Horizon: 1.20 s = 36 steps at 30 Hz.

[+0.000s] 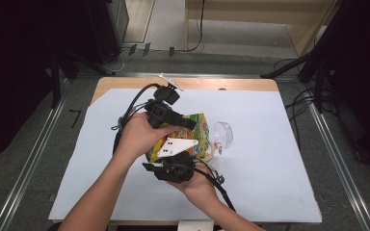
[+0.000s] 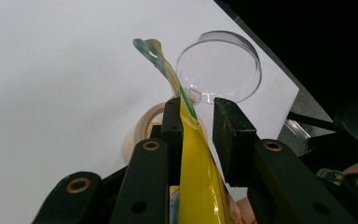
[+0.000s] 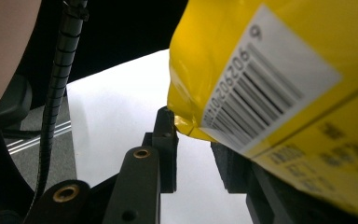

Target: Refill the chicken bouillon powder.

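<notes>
Pinching the yellow snack bag (image 1: 198,129) between them above the table's (image 1: 270,183) middle, the left gripper (image 2: 196,114) stands partly open around its edge; the right gripper (image 3: 193,140) nips a corner.

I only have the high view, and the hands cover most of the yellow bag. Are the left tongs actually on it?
Observer: In the left gripper view the left tongs straddle the yellow bag at its edge. It lies against one pad, and a gap shows to the other at the tip.
Operator: And the right tongs?
Observer: In the right gripper view a corner of the bag, near its barcode, sits between the right tongs and touches one pad. The bag hides the other pad.
Operator: What is the ring beside the clear cup?
Observer: A tape roll, lying flat on the white sheet.
</notes>
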### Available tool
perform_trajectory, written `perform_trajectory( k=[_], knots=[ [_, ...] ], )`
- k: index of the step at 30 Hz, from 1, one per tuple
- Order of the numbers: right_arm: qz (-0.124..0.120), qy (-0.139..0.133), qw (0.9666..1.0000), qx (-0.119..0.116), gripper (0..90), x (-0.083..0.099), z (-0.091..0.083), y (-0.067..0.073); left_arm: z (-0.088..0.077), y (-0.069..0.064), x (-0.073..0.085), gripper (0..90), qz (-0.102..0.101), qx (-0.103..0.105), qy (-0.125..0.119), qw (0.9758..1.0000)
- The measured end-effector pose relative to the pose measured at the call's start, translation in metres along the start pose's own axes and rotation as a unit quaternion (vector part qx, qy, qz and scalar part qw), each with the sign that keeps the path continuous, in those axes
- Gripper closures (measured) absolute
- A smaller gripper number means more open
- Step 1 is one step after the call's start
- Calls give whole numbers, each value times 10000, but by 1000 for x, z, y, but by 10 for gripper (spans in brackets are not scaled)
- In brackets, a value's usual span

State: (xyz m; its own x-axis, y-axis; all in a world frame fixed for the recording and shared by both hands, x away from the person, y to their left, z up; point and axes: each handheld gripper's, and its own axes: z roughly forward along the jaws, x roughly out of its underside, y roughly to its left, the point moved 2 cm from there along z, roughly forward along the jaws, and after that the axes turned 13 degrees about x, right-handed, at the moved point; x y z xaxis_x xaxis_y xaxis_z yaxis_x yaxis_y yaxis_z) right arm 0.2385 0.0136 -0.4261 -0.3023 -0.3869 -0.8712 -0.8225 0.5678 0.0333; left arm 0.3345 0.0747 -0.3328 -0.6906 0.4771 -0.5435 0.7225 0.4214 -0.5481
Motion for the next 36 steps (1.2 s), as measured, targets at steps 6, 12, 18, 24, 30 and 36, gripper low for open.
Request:
perform_trajectory(
  k=[6,12,18,24,30,36],
  knots=[
    [-68,2,10000,35,725,-1,-1,1,-4,4,0,745,-77,100,-37,9999],
    [-56,6,10000,26,725,0,0,0,-2,2,0,739,-65,78,-24,9999],
    [29,69,10000,4,732,3,3,-2,0,-3,1,745,10,-20,27,10000],
    [39,31,10000,-3,736,3,4,-2,1,-5,1,744,49,-59,60,10000],
    [82,43,10000,-9,737,3,3,-1,2,-7,0,743,93,-91,76,9999],
    [117,65,9999,-47,740,-1,2,0,1,-5,0,744,59,-75,29,10000]
  ],
)
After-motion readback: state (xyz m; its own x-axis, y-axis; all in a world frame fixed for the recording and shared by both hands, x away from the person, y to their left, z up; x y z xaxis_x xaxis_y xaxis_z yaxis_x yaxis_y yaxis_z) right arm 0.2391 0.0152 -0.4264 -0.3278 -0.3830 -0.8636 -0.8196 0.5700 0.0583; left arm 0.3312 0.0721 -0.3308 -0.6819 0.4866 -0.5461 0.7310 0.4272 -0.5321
